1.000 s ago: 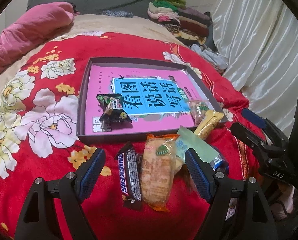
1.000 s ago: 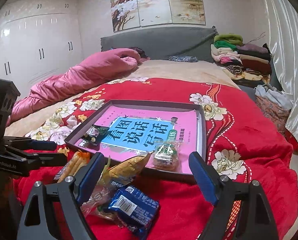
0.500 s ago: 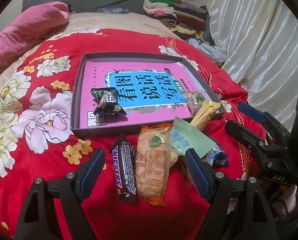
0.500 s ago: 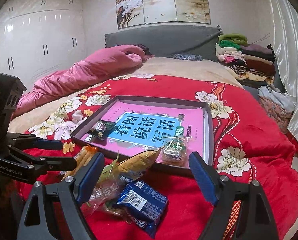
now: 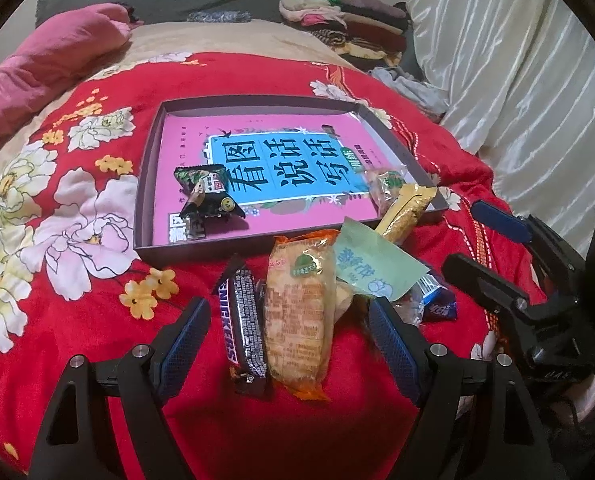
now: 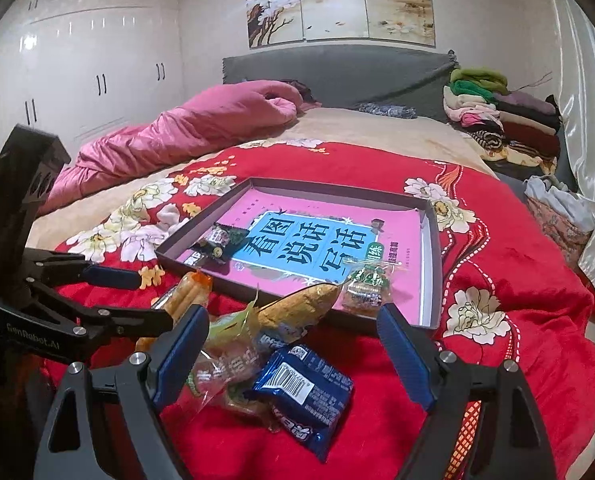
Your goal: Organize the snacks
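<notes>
Snack pile near the tray, both grippers open

The Snickers bar and orange packet lie between the empty left gripper fingers, nearer than a second ago; right gripper open over the blue packet; tray beyond.

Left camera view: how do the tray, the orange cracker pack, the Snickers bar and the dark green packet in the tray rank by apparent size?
1. tray
2. orange cracker pack
3. Snickers bar
4. dark green packet; it lies farther away, so its place below the Snickers is unsure.

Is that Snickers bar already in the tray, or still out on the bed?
Out. The Snickers bar lies on the red blanket, in front of the tray, beside an orange-wrapped snack.
</notes>
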Action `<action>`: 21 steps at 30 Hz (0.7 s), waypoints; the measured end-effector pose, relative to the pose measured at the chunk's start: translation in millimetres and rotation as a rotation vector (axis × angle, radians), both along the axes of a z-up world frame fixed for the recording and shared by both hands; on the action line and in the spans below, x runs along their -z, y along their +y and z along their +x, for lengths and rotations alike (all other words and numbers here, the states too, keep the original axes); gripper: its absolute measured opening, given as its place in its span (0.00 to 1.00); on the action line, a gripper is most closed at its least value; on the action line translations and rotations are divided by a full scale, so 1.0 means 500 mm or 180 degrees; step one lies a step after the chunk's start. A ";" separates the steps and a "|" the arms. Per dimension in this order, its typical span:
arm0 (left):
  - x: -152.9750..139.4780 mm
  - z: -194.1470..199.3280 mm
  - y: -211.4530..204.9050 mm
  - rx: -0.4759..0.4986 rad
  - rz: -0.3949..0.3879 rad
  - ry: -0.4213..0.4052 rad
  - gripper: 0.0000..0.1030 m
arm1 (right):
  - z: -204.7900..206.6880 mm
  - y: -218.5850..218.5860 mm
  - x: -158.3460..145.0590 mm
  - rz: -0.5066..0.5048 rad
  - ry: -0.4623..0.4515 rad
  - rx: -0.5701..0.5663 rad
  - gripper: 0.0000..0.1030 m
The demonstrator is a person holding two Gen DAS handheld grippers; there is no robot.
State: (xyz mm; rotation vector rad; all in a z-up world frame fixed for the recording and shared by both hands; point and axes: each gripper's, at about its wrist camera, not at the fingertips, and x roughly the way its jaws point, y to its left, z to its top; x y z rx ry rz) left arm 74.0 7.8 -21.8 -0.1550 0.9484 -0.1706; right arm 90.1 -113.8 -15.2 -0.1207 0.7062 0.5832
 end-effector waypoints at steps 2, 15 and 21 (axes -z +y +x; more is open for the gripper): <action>-0.001 -0.001 0.000 0.0005 -0.0010 -0.0011 0.80 | -0.004 0.002 0.001 -0.0007 0.0011 -0.0019 0.83; 0.001 0.000 -0.003 0.0084 -0.0094 -0.0005 0.65 | -0.020 0.019 0.018 -0.0115 0.0134 -0.0244 0.83; 0.003 0.000 -0.008 0.0124 -0.0122 -0.0001 0.58 | -0.031 0.043 0.032 -0.0190 0.0204 -0.0426 0.83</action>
